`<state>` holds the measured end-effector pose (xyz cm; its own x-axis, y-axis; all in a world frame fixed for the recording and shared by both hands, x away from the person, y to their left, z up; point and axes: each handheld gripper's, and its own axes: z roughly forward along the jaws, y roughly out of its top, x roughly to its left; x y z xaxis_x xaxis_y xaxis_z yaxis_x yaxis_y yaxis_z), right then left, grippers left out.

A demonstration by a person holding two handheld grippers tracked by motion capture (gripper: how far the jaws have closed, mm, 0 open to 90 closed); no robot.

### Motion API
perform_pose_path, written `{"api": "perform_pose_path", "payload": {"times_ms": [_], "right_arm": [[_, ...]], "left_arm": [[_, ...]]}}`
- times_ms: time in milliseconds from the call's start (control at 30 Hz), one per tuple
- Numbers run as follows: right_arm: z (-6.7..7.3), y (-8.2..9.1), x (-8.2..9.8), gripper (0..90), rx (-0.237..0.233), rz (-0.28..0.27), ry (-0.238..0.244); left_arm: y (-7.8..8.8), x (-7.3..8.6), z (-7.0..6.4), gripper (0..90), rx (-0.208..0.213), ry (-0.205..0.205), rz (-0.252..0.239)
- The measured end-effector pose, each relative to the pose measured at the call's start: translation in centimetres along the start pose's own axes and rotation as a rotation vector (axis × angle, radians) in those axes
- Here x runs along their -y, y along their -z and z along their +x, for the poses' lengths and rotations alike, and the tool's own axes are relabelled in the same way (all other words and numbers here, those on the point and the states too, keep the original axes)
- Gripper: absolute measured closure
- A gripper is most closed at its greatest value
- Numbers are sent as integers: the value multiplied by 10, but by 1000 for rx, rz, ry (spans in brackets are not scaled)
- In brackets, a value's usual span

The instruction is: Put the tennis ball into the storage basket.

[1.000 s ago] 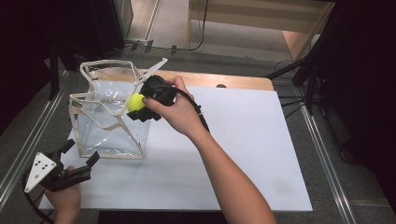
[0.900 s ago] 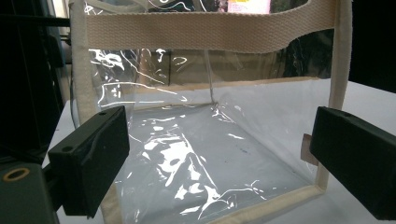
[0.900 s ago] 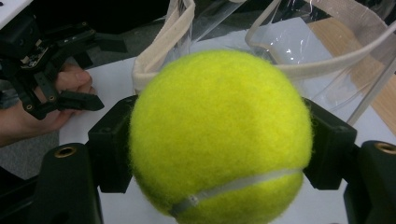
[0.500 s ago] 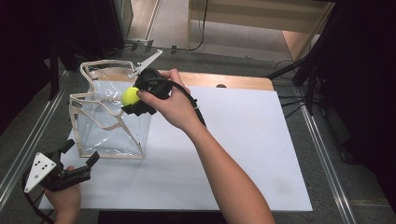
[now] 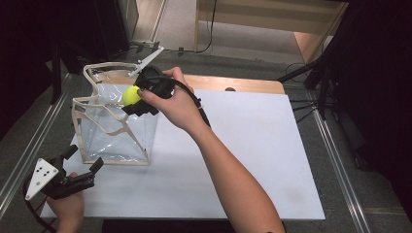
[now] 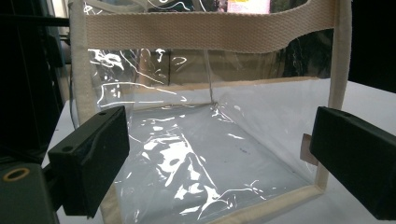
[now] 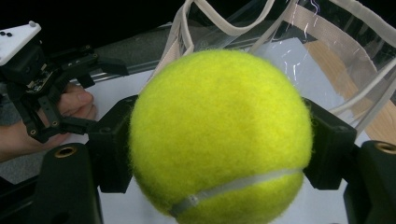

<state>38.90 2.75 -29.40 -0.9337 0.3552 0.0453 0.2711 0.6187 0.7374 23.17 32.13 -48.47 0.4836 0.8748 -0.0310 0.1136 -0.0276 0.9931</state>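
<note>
High view: the right gripper [image 5: 132, 99] clamps a tennis ball [image 5: 130, 95] above the open mouth of the clear tote bag [image 5: 116, 131], which stands upright near the white board's [image 5: 252, 145] far-left corner. Pickup looks done; lowering and letting go remain. A ball has no long axis (its seam runs across, low, in the right gripper view). The left gripper [image 5: 80, 170] waits, jaws apart and empty, at the near-left corner.

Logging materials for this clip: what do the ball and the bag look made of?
Ball: fuzzy yellow felt, matte, with a pale seam, like a tennis ball.
Bag: clear, glossy plastic film, probably vinyl, judging by its creases and glare; the trim and handles look like cream woven webbing.
</note>
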Motion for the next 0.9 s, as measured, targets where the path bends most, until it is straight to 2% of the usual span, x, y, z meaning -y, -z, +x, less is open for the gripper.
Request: {"api": "perform_pose_path", "payload": {"times_ms": [400,900], "right_arm": [[-3,-3,-8,242,-2,-7,1],[-5,-15,-21,242,-6,-2,7]], "left_arm": [[0,0,0,54,0,0,-2],[0,0,0,54,2,0,-1]]}}
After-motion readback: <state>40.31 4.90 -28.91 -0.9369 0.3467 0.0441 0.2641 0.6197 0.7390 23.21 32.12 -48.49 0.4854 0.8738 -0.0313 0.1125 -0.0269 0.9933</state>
